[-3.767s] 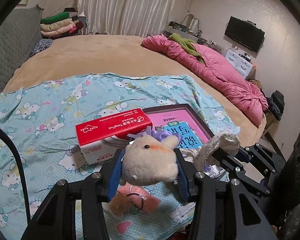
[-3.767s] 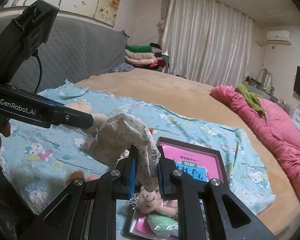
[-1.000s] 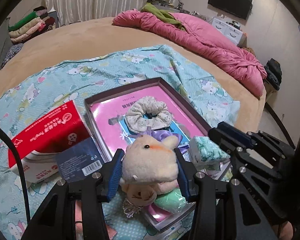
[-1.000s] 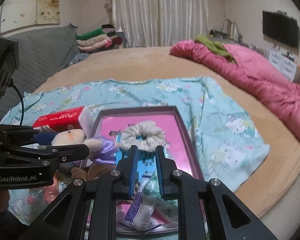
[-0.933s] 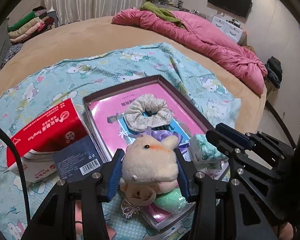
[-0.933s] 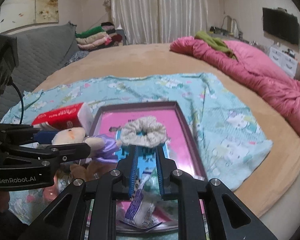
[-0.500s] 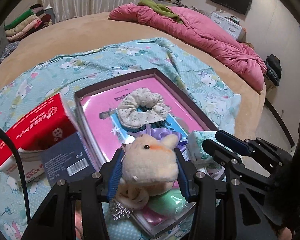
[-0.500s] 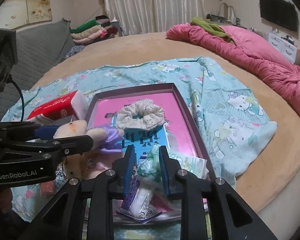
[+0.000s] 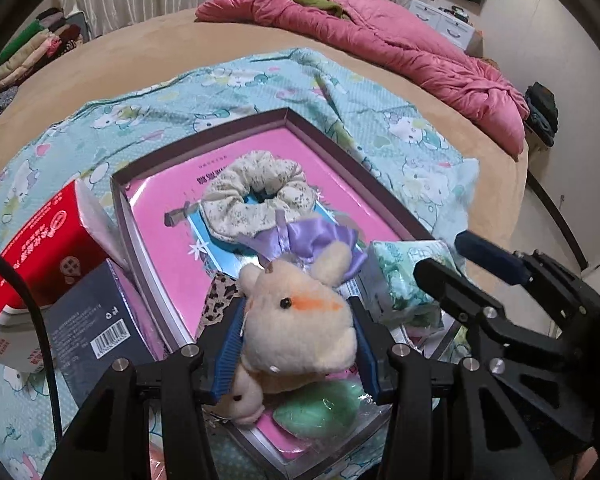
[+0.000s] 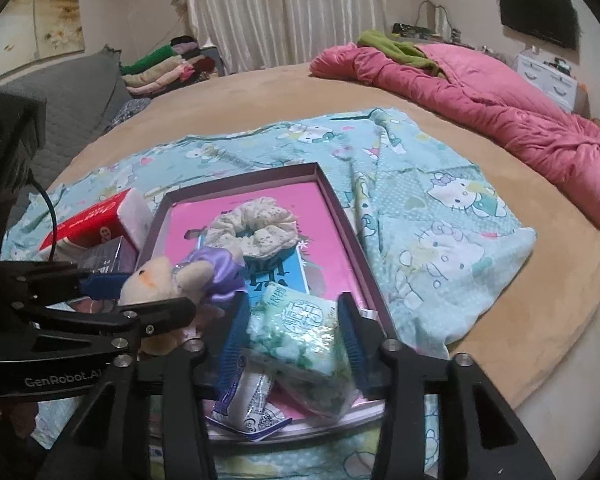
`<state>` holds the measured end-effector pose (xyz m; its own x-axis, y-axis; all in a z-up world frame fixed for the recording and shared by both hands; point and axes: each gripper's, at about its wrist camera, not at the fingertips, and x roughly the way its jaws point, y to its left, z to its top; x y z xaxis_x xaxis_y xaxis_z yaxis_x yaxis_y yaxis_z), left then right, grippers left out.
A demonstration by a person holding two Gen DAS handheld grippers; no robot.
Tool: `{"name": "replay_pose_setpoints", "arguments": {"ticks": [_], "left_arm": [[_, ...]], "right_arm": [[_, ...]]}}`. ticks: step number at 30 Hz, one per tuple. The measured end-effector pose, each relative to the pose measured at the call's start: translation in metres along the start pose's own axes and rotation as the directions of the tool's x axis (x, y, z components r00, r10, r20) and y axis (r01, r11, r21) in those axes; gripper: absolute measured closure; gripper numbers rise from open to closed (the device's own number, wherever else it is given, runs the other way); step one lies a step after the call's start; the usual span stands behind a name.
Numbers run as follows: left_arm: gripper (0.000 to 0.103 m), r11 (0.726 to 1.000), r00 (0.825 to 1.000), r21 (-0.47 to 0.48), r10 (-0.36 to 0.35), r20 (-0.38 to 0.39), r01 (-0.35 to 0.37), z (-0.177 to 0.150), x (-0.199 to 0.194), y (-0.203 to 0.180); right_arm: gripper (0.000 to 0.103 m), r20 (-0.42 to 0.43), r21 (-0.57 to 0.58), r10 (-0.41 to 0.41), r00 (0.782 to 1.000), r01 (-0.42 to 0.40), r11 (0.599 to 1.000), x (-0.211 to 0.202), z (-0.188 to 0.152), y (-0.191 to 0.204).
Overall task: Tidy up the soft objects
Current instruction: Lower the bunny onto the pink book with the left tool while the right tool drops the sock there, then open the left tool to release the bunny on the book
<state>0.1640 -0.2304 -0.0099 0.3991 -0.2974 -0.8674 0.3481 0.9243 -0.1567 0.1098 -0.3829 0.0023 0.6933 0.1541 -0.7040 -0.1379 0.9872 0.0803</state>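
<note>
My left gripper [image 9: 296,344]: jaws clamped on plush [image 9: 300,320], held just above near end of box [image 9: 204,148]. My right gripper [image 10: 290,340]: jaws have just been opening, now parted about halfway, tissue pack [image 10: 300,328] loose between them, resting in box corner, pads off it. Scrunchie [image 10: 256,228] lies mid-box on pink book. Step in hand: dropping soft things into box. Next: back right gripper clear of pack; lower plush beside scrunchie, open left jaws.

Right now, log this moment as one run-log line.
left gripper: shut on plush toy, over tray | right gripper: jaws just opening, tissue pack between them, released | scrunchie: in tray
</note>
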Motion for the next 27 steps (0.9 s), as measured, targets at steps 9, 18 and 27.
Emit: {"name": "replay_pose_setpoints", "arguments": {"ticks": [9, 18, 27], "left_arm": [[0.052, 1.000, 1.000, 0.026, -0.013, 0.008, 0.013, 0.003, -0.001, -0.007], [0.048, 0.999, 1.000, 0.034, -0.020, -0.002, 0.020, 0.002, -0.003, -0.014], [0.042, 1.000, 1.000, 0.021, 0.009, 0.013, -0.009, -0.002, -0.013, -0.011]], "right_arm": [[0.047, -0.005, 0.042, -0.017, 1.000, 0.017, 0.999, -0.005, 0.000, -0.009], [0.042, 0.032, 0.090, -0.024, 0.999, 0.021, 0.996, -0.019, 0.005, -0.020], [0.035, 0.039, 0.090, -0.015, 0.999, 0.011, 0.996, -0.026, 0.006, -0.016]]}}
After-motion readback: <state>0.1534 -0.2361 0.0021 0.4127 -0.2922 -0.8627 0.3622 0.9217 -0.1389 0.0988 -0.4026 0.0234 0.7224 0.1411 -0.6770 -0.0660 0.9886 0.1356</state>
